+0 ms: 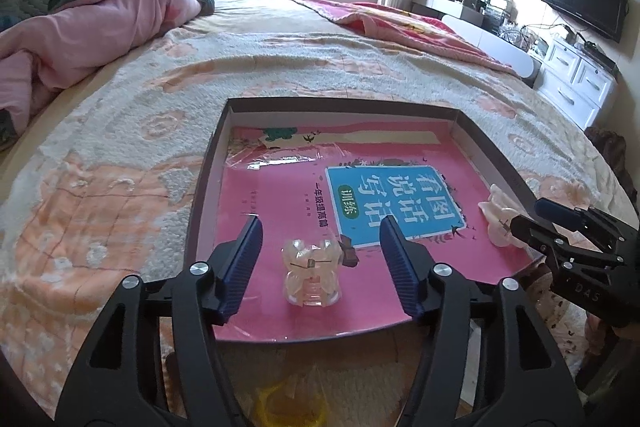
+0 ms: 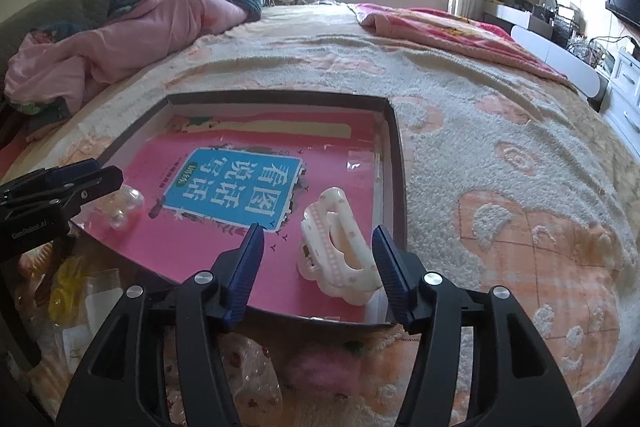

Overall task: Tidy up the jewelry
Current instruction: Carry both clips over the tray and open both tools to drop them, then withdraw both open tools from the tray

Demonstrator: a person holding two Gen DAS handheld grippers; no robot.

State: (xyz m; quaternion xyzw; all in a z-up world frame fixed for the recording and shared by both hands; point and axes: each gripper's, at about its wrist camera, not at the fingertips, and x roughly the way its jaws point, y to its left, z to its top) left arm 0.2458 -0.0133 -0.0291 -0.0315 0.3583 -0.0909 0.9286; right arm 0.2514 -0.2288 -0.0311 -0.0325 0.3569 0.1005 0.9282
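Observation:
A shallow dark tray (image 1: 344, 103) lies on the bed with a pink book (image 1: 396, 199) inside it. A clear, pearly hair claw (image 1: 312, 271) stands on the book's near edge. My left gripper (image 1: 320, 223) is open around it, and neither blue pad touches it. In the right wrist view a white dotted hair claw (image 2: 340, 247) rests on the book (image 2: 236, 187) near the tray's right wall (image 2: 396, 163). My right gripper (image 2: 318, 231) is open around this claw, which sits close to the right pad. Each gripper shows at the edge of the other view.
A fluffy cream and orange bedspread (image 1: 120, 155) surrounds the tray. A pink quilt (image 1: 80, 27) is heaped at the far left, and a red blanket (image 1: 400, 23) lies at the far right. Plastic bags holding yellow items (image 2: 64, 291) lie in front of the tray. White drawers (image 1: 576, 83) stand at the right.

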